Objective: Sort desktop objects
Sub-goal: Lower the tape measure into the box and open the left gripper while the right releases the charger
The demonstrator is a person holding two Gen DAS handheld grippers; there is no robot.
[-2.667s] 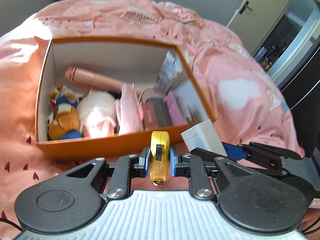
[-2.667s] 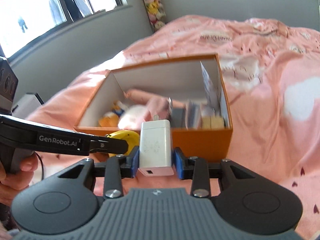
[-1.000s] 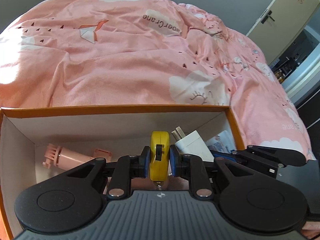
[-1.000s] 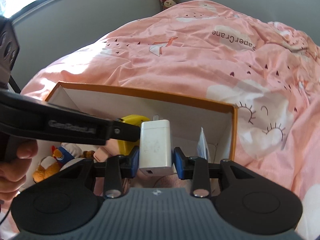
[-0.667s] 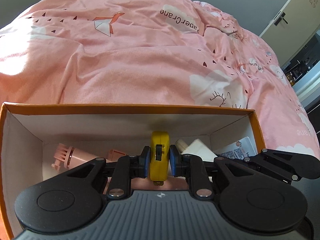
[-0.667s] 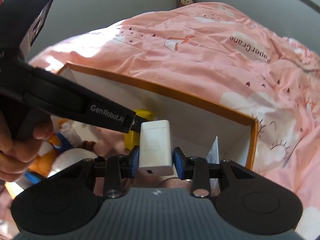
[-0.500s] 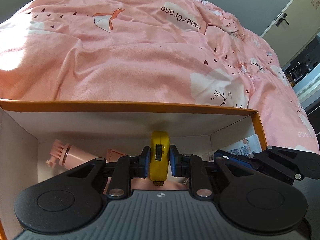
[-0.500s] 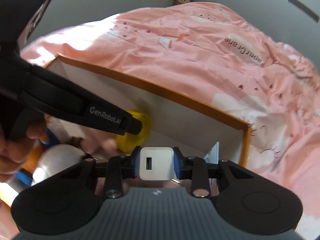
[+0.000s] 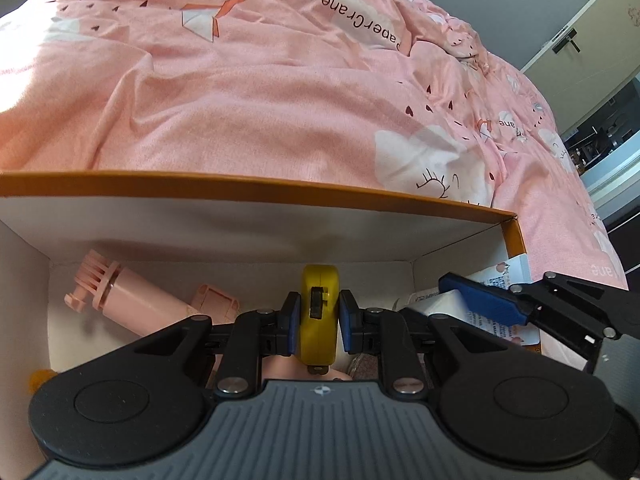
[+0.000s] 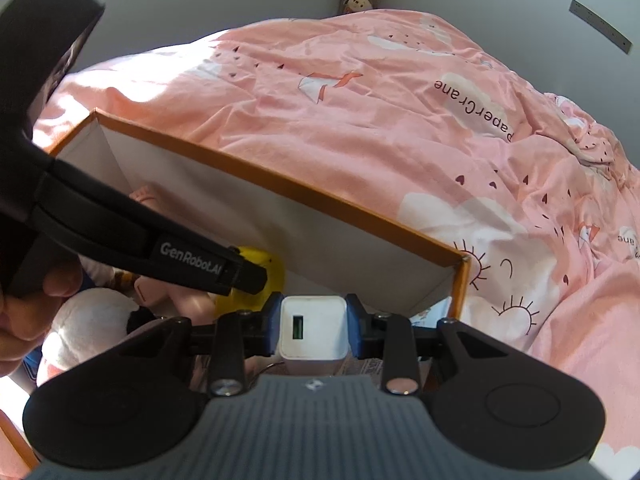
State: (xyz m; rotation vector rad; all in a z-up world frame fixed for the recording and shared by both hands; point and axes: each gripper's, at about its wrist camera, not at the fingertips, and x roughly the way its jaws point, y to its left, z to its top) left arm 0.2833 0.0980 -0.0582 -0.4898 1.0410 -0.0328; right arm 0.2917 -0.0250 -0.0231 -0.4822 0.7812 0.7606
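Observation:
My left gripper is shut on a yellow tape measure and holds it over the inside of the orange box. My right gripper is shut on a white USB charger, tipped so its port faces the camera, also over the box near its right end. The right gripper's blue pads show at the right of the left wrist view. The tape measure also shows in the right wrist view.
Inside the box lie a pink cylindrical device, a white plush toy and a printed packet against the right wall. A pink bedspread surrounds the box. A hand holds the left gripper's handle.
Both grippers have moved from in front of the box to over its interior and lower. The charger has tipped forward in the right gripper, port now facing the camera.

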